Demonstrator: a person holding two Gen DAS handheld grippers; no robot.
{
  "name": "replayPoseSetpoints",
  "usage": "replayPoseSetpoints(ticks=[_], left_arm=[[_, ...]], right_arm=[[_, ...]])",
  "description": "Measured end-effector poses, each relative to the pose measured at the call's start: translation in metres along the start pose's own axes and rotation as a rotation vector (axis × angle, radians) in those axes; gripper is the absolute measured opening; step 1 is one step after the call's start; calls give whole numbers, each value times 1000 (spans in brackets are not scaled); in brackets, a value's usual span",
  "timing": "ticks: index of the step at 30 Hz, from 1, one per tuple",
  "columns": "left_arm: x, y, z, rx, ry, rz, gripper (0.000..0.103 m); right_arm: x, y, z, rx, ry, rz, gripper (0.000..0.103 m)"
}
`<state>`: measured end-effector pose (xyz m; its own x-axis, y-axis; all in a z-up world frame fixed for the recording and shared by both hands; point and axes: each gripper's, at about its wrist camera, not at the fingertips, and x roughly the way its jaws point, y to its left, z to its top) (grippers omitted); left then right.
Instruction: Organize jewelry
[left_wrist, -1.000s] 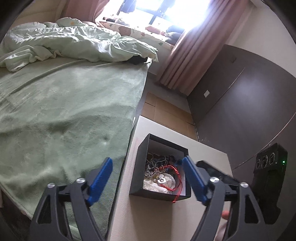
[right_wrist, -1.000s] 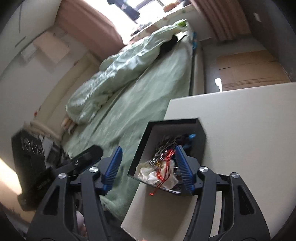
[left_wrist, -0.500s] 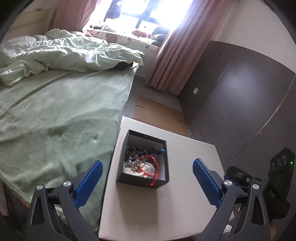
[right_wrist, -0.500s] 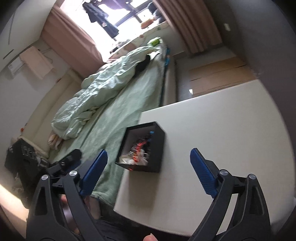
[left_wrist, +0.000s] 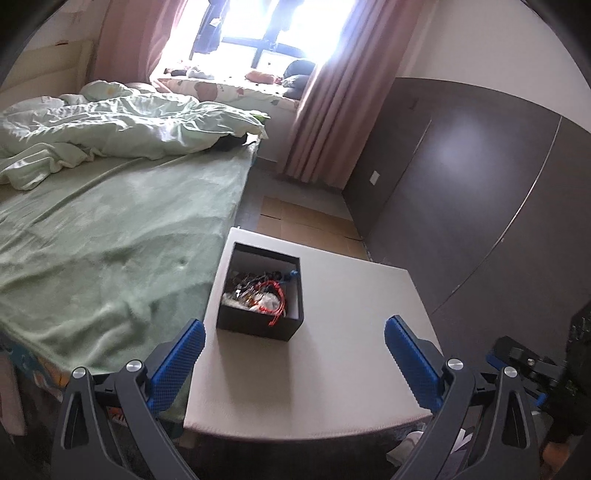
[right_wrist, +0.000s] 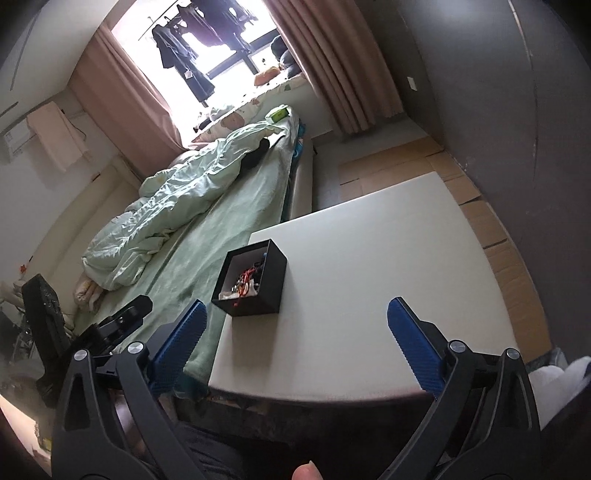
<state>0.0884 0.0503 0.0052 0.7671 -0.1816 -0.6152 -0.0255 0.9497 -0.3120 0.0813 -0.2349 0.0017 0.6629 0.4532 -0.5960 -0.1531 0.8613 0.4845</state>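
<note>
A black open box (left_wrist: 260, 325) stands near the left edge of a white table (left_wrist: 332, 369). It holds tangled jewelry (left_wrist: 258, 291) with a red cord (left_wrist: 277, 295) hanging over its front wall. The box also shows in the right wrist view (right_wrist: 271, 291). My left gripper (left_wrist: 294, 354) is open and empty, held back from the box above the table's near part. My right gripper (right_wrist: 294, 339) is open and empty, held back above the table's near edge, with the box ahead to its left.
A bed with a green sheet (left_wrist: 110, 240) and a rumpled duvet (left_wrist: 110, 129) runs along the table's left side. A dark wardrobe wall (left_wrist: 461, 184) is on the right. Cardboard (left_wrist: 303, 221) lies on the floor beyond the table.
Both grippers have pulled back and up from the box and opened wide. The box now looks smaller and farther away; it stays on the table with the jewelry inside.
</note>
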Motion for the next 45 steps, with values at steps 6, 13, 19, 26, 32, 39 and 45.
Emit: replayPoseSetpoints(ticks=[6,13,19,26,32,39,45], left_arm=[[-27,-9,-18,34,-14,42,94],[-43,-28,-35,118,-5,61,94],[-52,-34,-40,151,-20,68,94],[-56,-32,-46,167,-27,80,94],[-59,-33,-48,186,-36,78,94],[-57,-37,-49,216,-47,95,94],[-52,-41,-49,243,-47,106,94]], right_arm=[[-19,13,-14,-54,8,-54,98],[-36,15,-32,-67,3,-61,98],[-47,10,-40,-73,4,-96,98],[-57,5,-44,-76,-18,-126,98],[-56,5,-46,-89,-15,-135,98],[-52,6,-45,-100,-19,-146,98],[-49,6,-44,-107,-21,-154,98]])
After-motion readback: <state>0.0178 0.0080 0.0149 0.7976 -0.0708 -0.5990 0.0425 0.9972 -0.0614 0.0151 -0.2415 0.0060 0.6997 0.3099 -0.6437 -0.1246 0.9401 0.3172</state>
